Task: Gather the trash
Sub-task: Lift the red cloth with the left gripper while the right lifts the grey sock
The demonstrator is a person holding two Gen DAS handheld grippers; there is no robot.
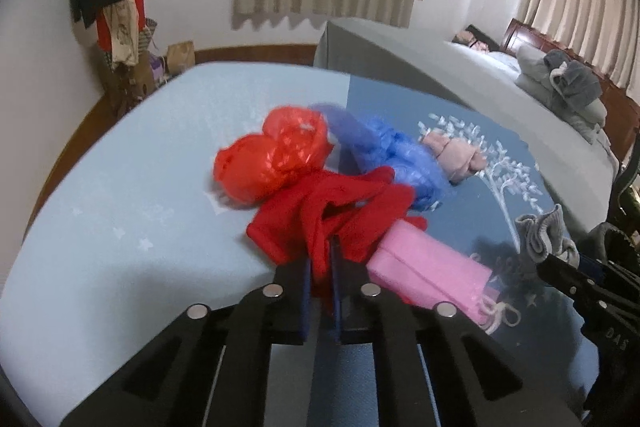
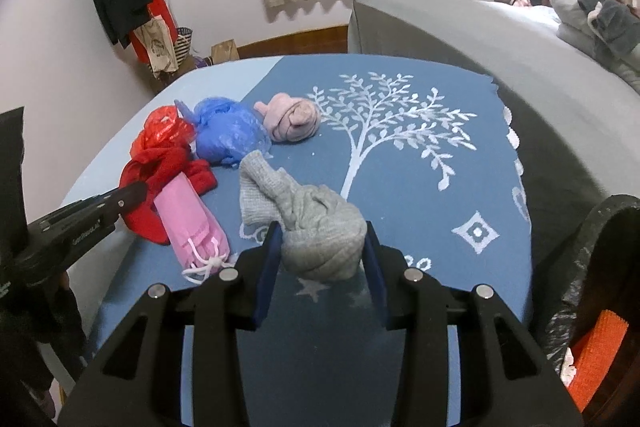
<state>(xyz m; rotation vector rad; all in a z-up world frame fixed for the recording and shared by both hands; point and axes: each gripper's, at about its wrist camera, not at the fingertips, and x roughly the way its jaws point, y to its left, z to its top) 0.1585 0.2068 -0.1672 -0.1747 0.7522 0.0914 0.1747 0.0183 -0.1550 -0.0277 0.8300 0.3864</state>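
Red sock pinched between left gripper fingers; grey sock bundle between right gripper pads, ready for binning

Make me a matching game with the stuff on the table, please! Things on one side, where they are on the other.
Things:
1. red cloth
2. grey knotted sock
3. blue plastic bag
4. pink pouch

Places:
A. beside the red plastic bag
B. in the right gripper
C. in the left gripper
D. lying untouched by the red cloth

Pairs: 1-C, 2-B, 3-A, 4-D
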